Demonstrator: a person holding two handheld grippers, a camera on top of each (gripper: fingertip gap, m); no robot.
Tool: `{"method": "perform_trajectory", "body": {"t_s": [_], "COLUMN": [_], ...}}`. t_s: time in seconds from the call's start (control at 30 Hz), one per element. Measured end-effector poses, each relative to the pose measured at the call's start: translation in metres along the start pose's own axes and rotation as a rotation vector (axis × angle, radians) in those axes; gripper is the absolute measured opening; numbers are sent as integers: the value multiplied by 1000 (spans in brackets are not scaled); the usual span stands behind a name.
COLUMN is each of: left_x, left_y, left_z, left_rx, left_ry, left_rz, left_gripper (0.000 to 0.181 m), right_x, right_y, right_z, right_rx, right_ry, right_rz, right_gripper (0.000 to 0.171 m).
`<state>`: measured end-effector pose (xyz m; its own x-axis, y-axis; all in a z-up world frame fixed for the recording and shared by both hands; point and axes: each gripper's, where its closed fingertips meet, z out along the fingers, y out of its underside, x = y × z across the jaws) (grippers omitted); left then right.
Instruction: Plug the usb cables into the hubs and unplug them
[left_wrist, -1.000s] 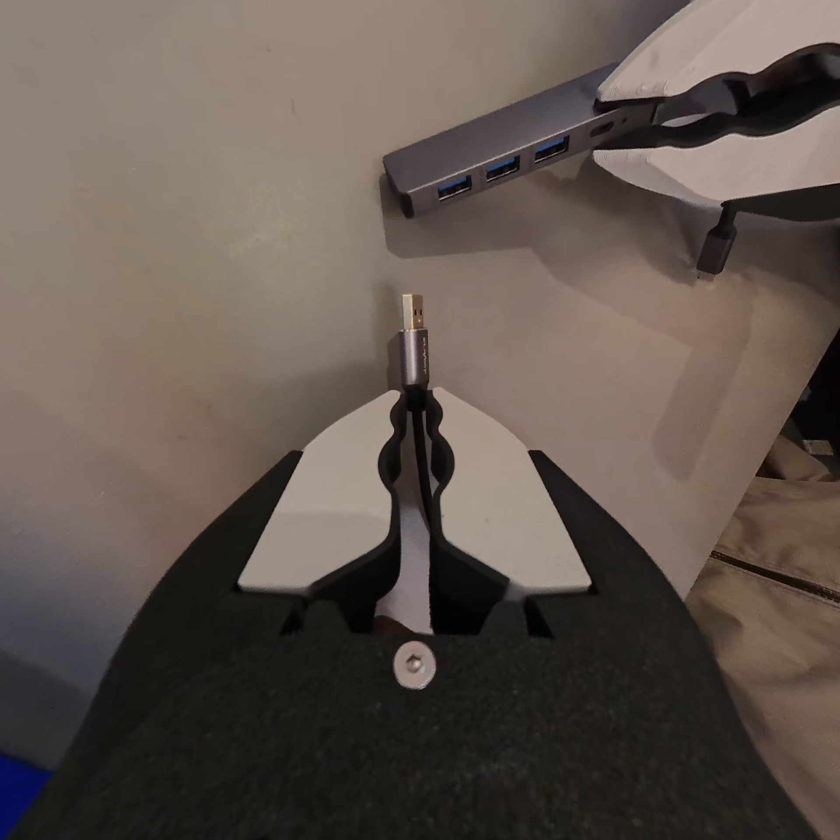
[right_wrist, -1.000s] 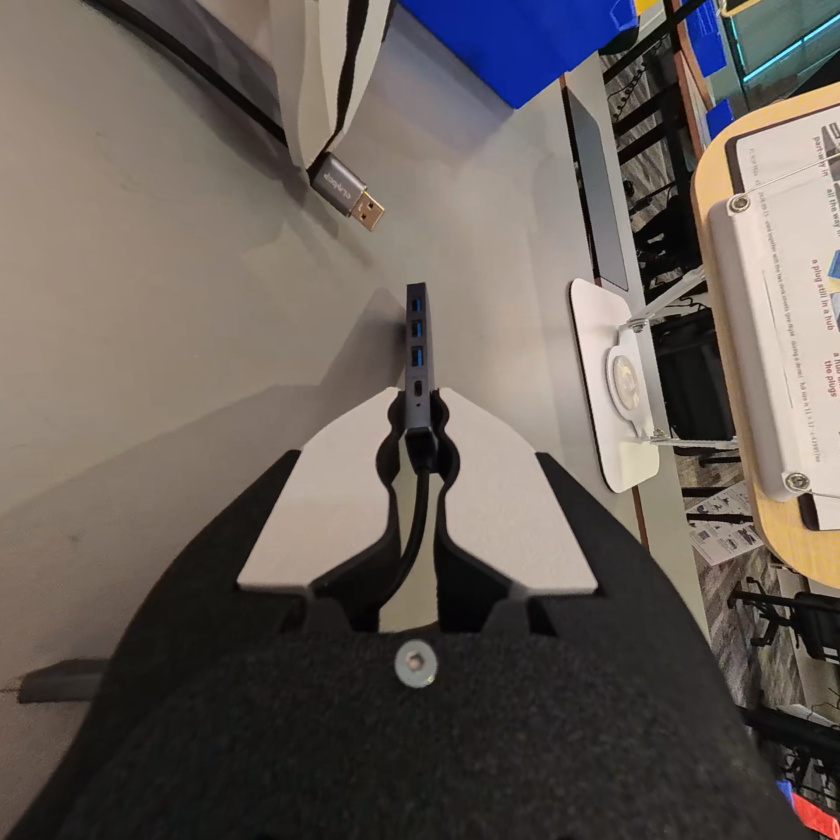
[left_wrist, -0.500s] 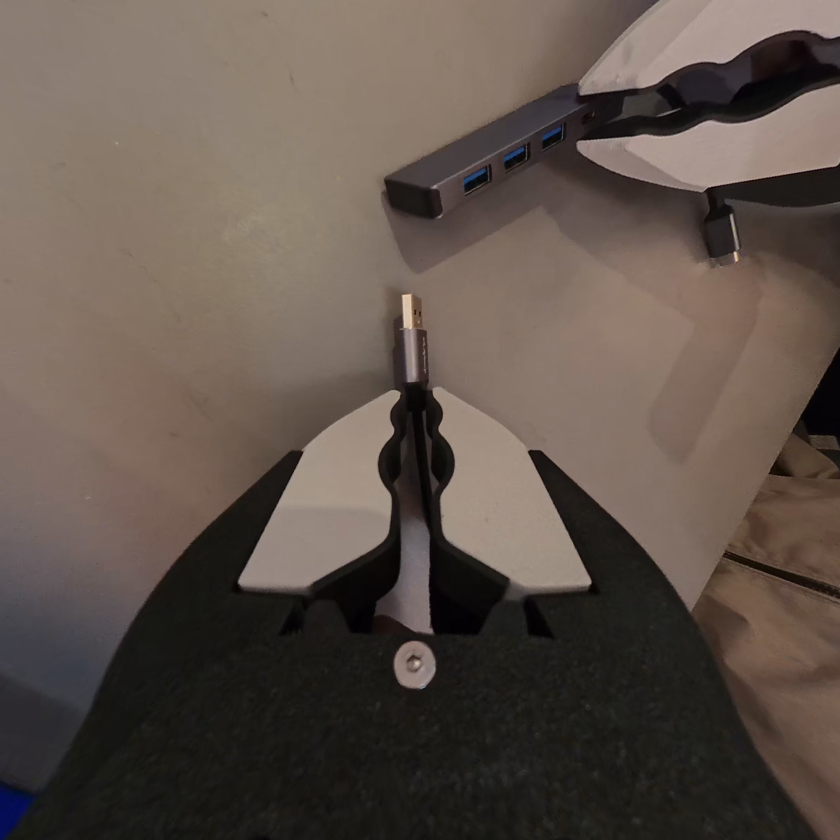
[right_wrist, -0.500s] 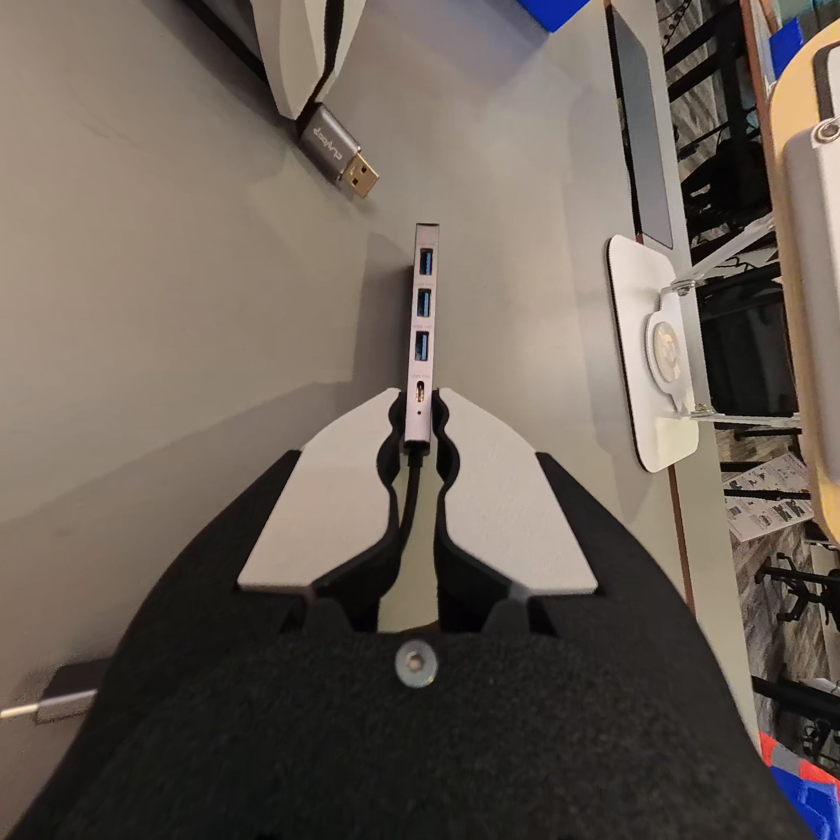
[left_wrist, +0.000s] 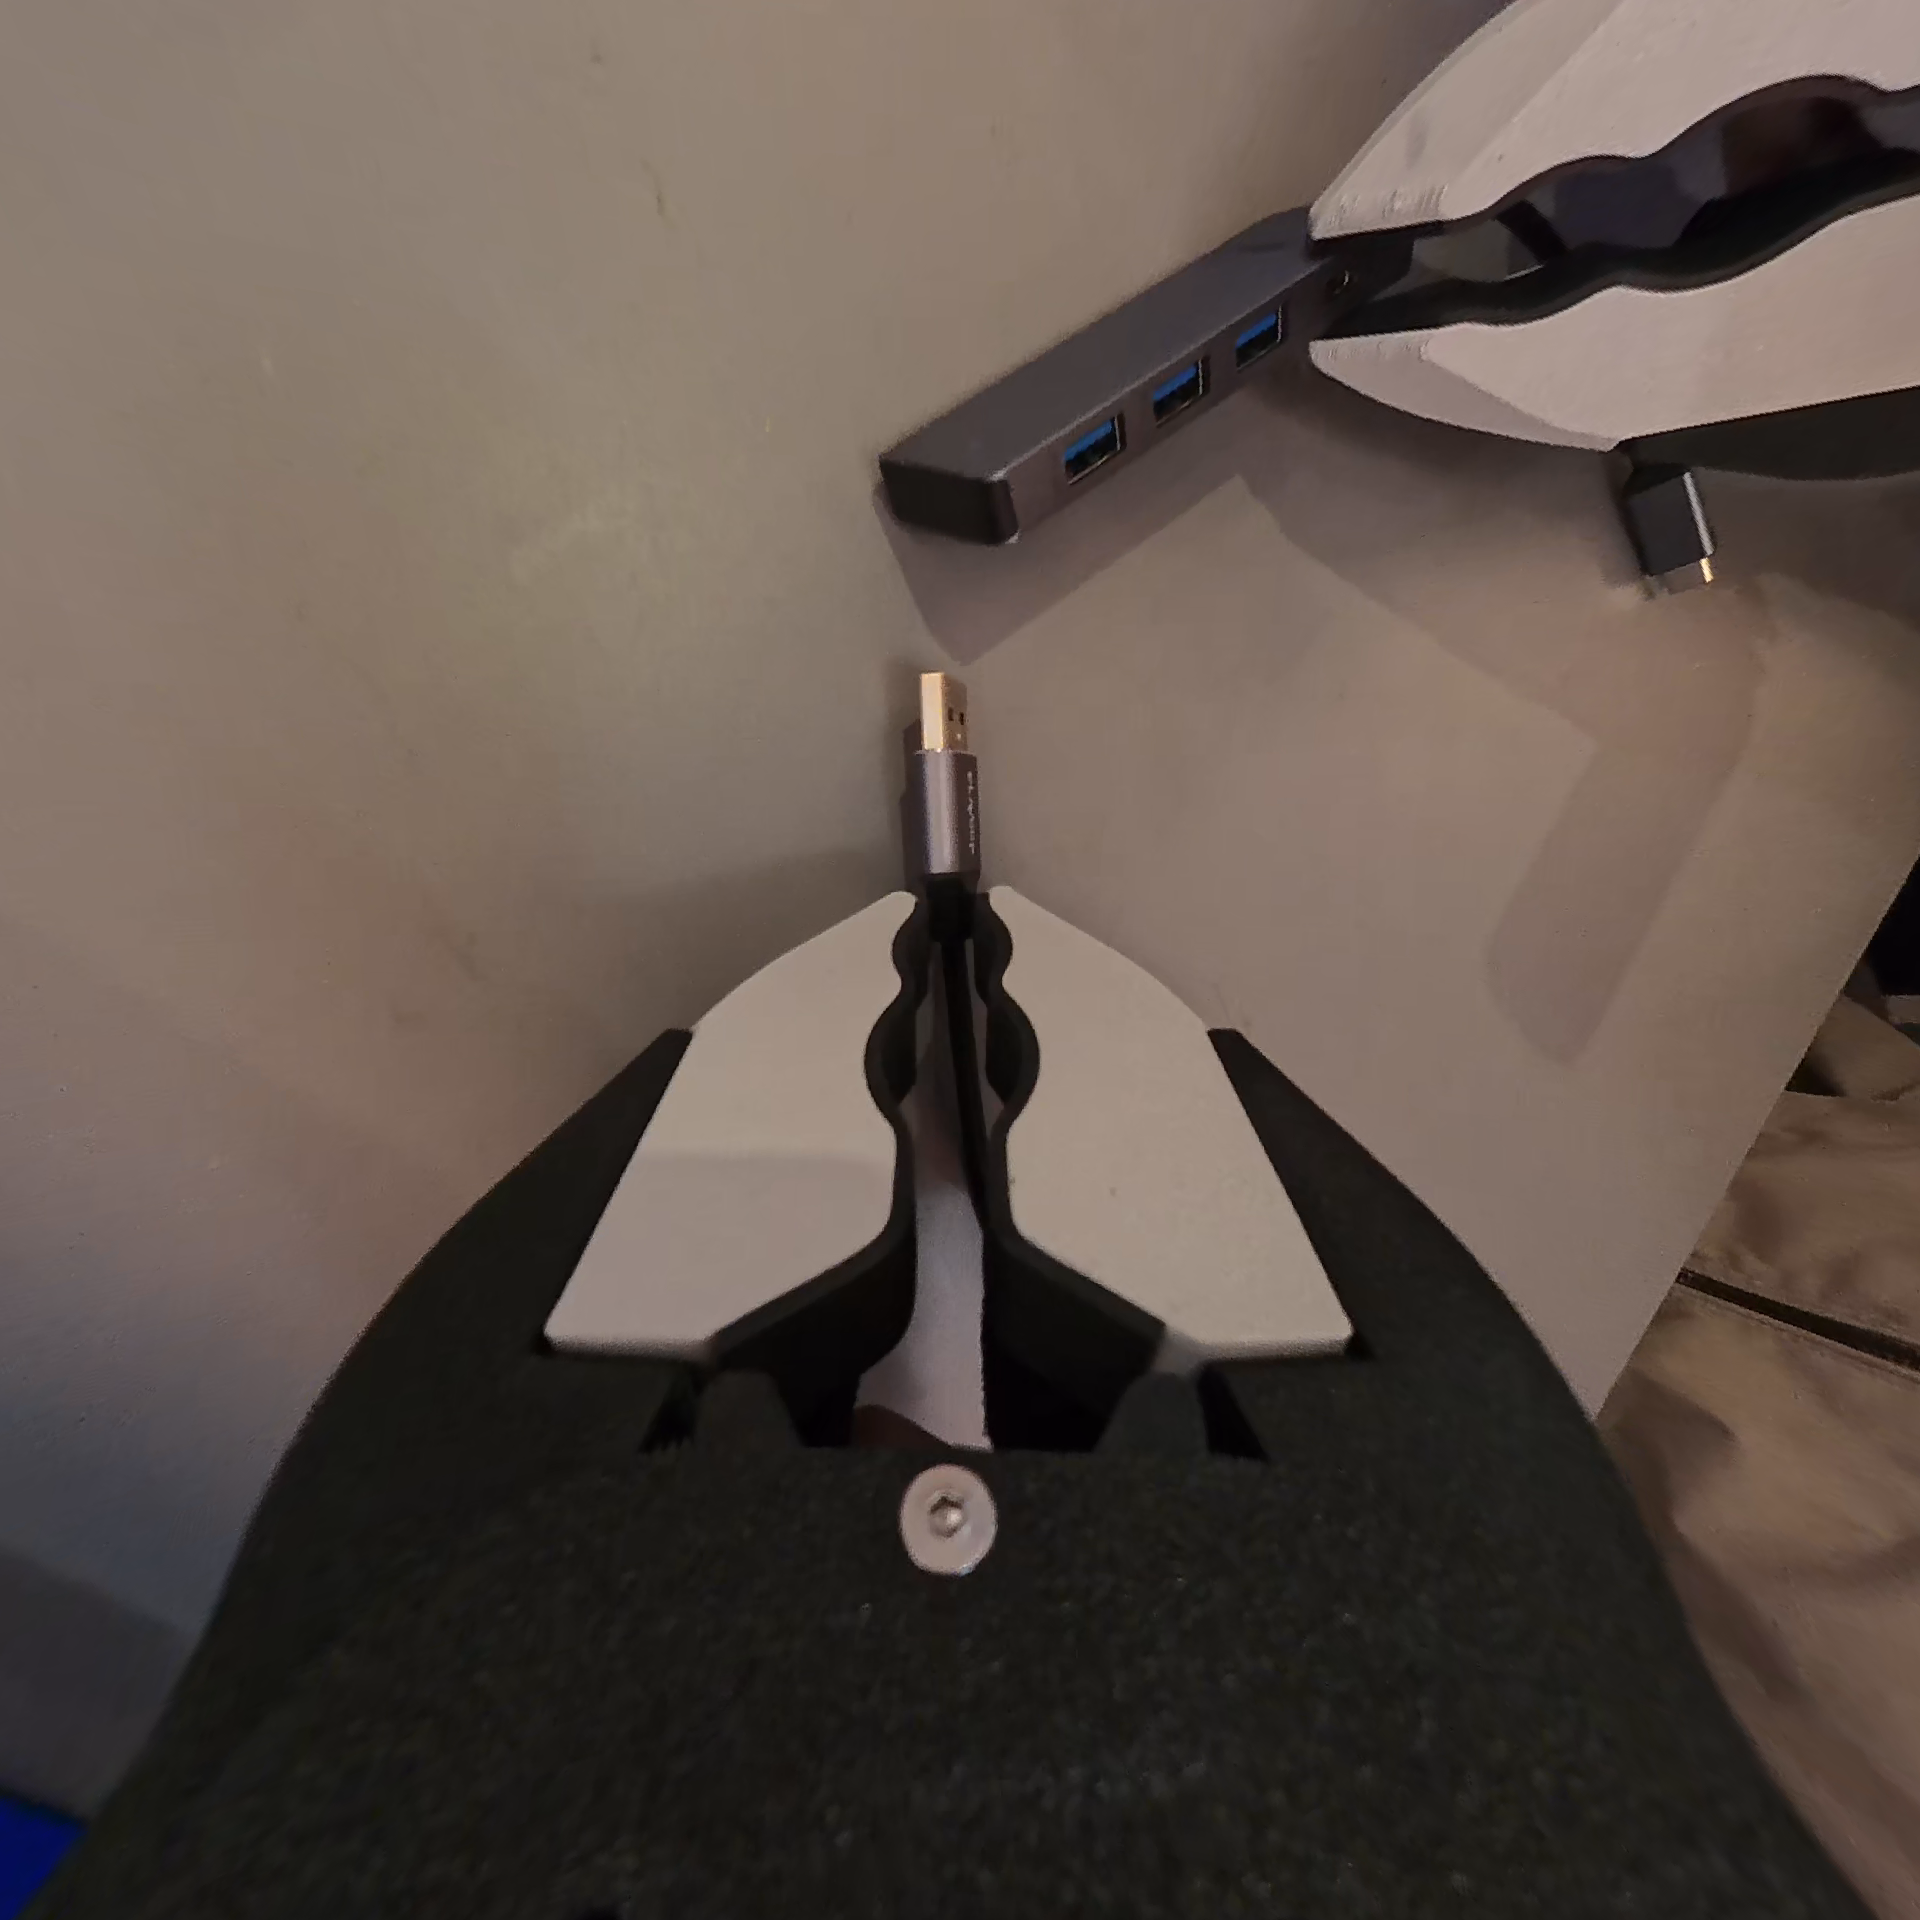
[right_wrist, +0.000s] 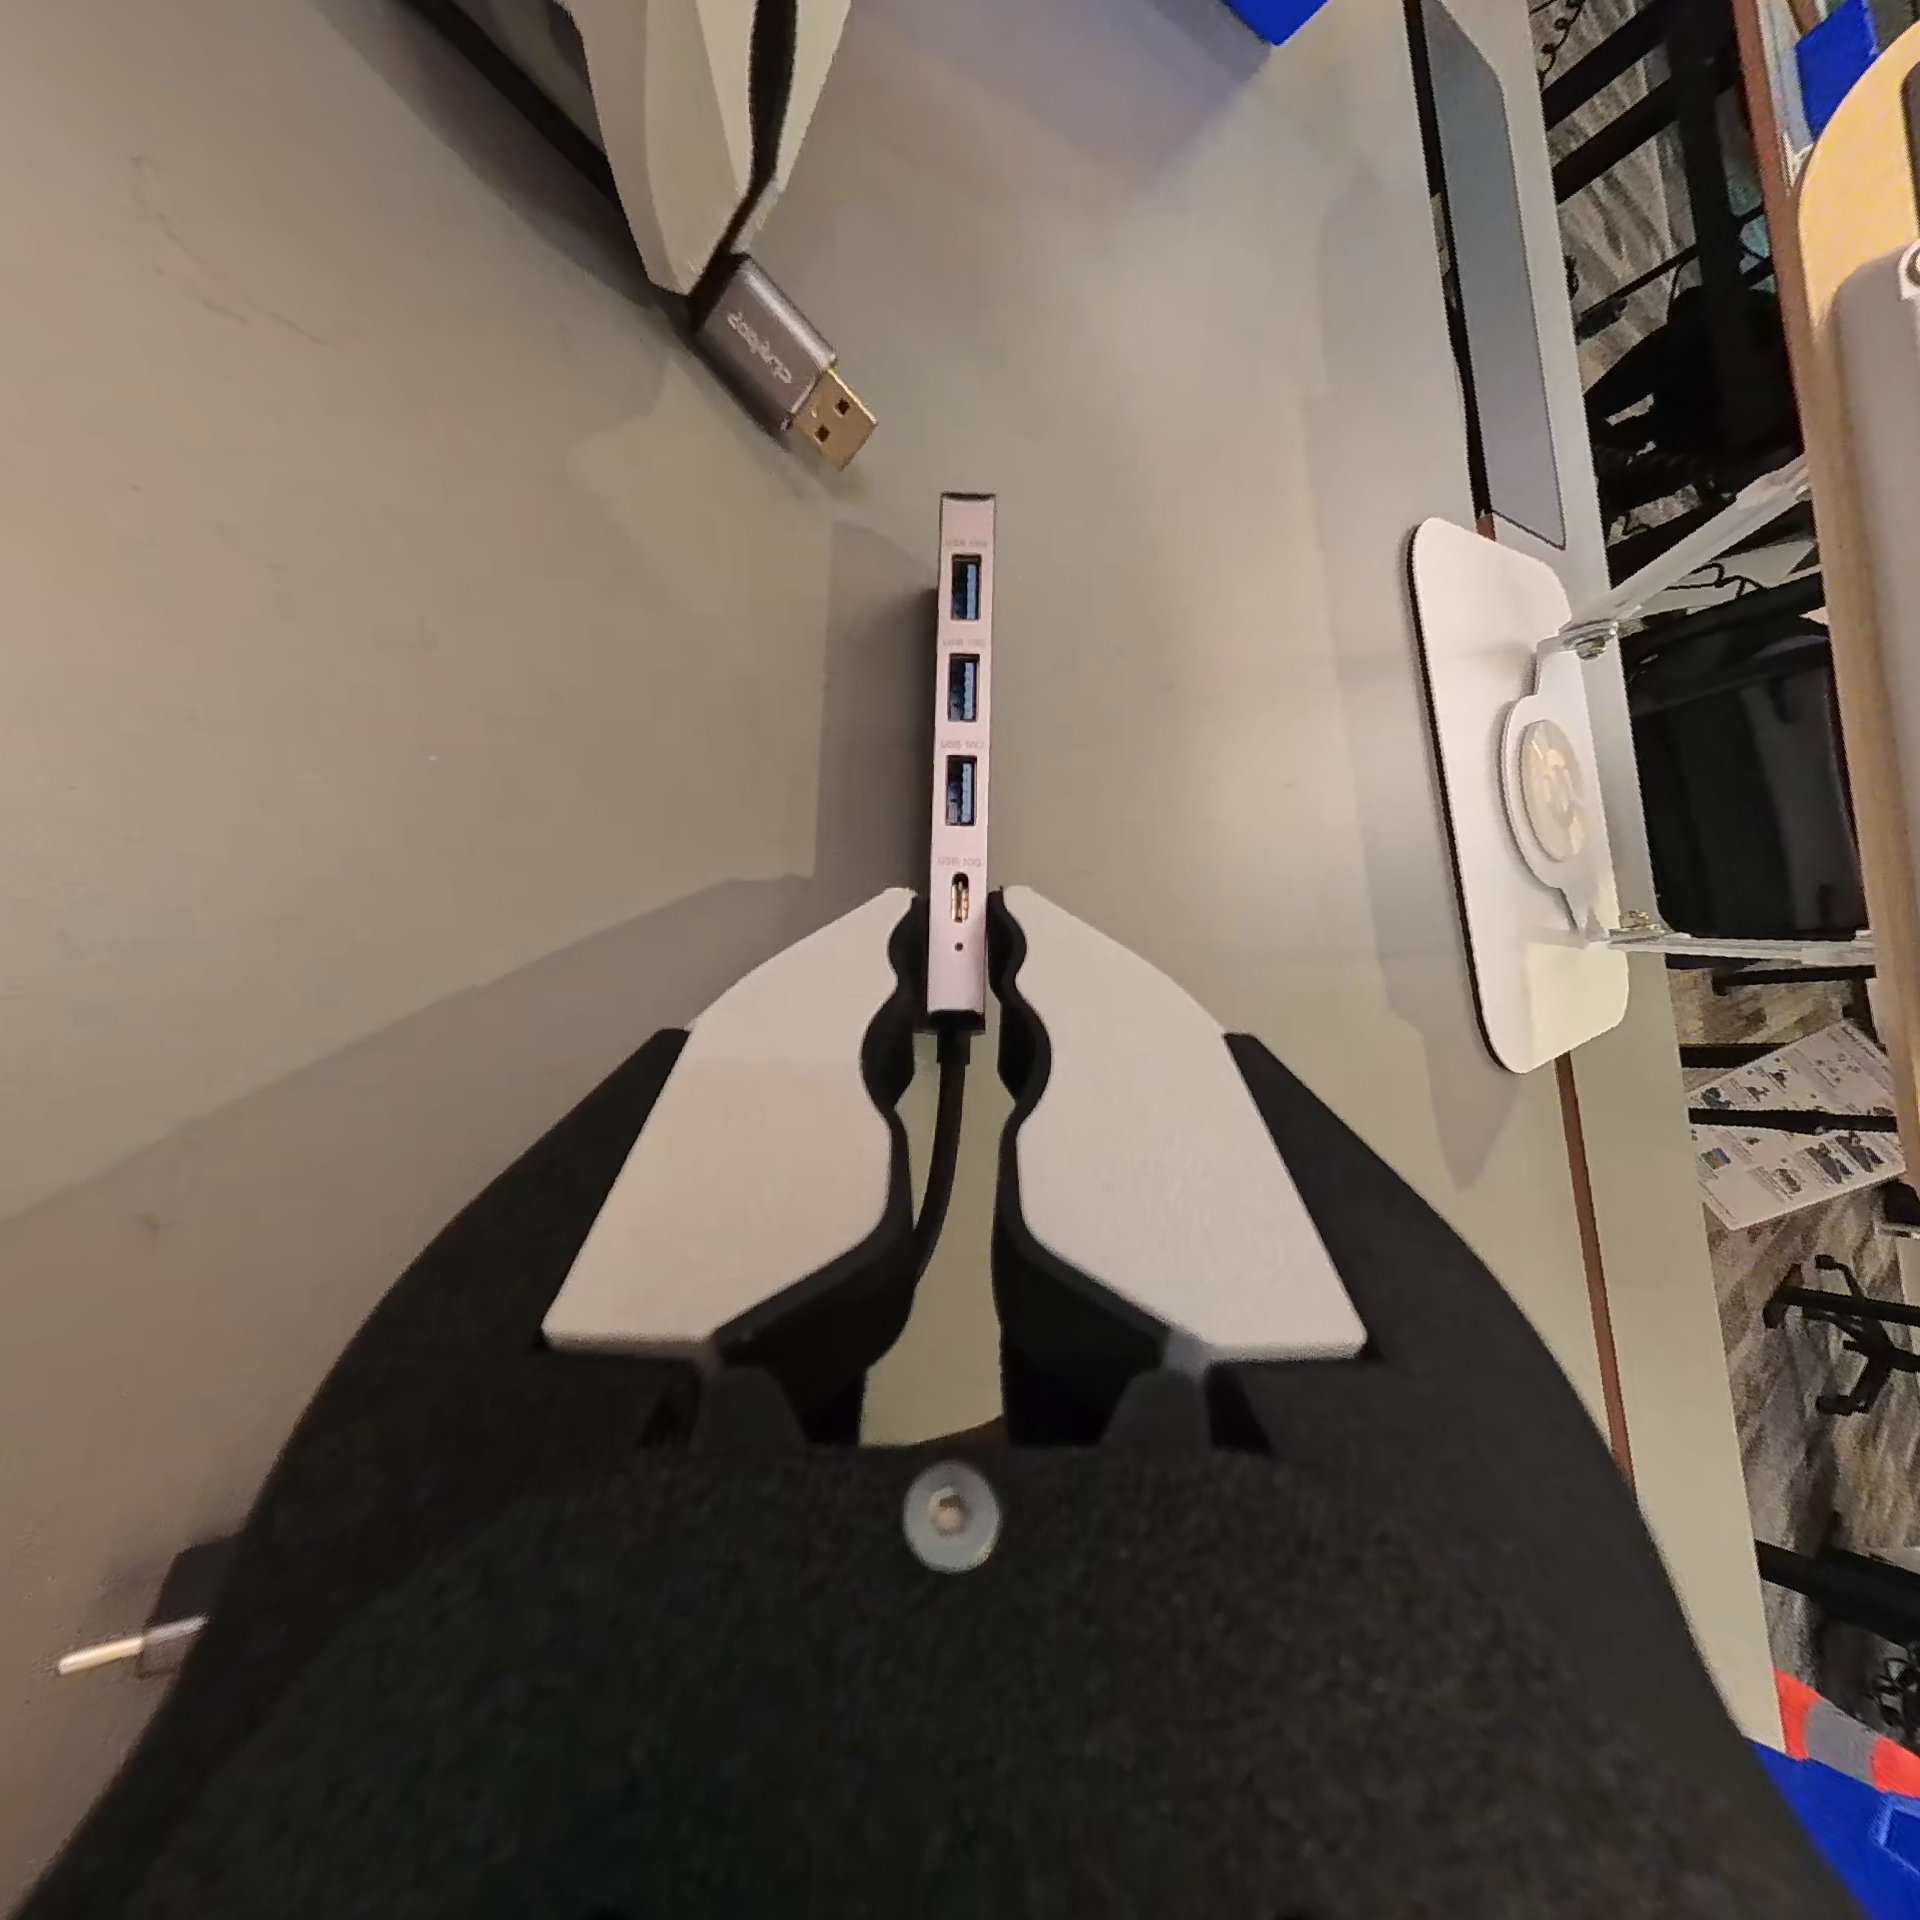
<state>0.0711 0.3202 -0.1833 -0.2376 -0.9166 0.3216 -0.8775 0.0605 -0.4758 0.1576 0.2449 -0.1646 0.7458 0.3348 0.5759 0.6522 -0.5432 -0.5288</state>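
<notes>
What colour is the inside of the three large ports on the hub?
Blue, in all three ports of the grey hub; the right wrist view shows it best.

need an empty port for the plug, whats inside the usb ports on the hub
The hub shows three blue ports and a small oval port, all empty. The right gripper covers its cable end. The left gripper's plug stays outside.

Black felt-textured tongs (left_wrist: 943, 902), pale grey wavy-edged fingers (left_wrist: 1132, 1132), silver hex screw (left_wrist: 948, 1536).

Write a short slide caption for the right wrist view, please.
Right claw grips a slim grey metal USB hub above the grey table; the gold-tipped USB plug waits nearby, unplugged.
</notes>
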Motion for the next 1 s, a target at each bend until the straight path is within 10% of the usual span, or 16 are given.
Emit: {"method": "perform_trajectory", "body": {"t_s": [1.0], "left_x": [-8], "left_y": [0], "left_z": [-3], "left_rx": [34], "left_ry": [-76], "left_rz": [16], "left_gripper": [13], "right_x": [16], "right_y": [-25], "right_z": [-21], "right_rx": [195], "right_ry": [-64], "right_rz": [277], "right_gripper": [49]}}
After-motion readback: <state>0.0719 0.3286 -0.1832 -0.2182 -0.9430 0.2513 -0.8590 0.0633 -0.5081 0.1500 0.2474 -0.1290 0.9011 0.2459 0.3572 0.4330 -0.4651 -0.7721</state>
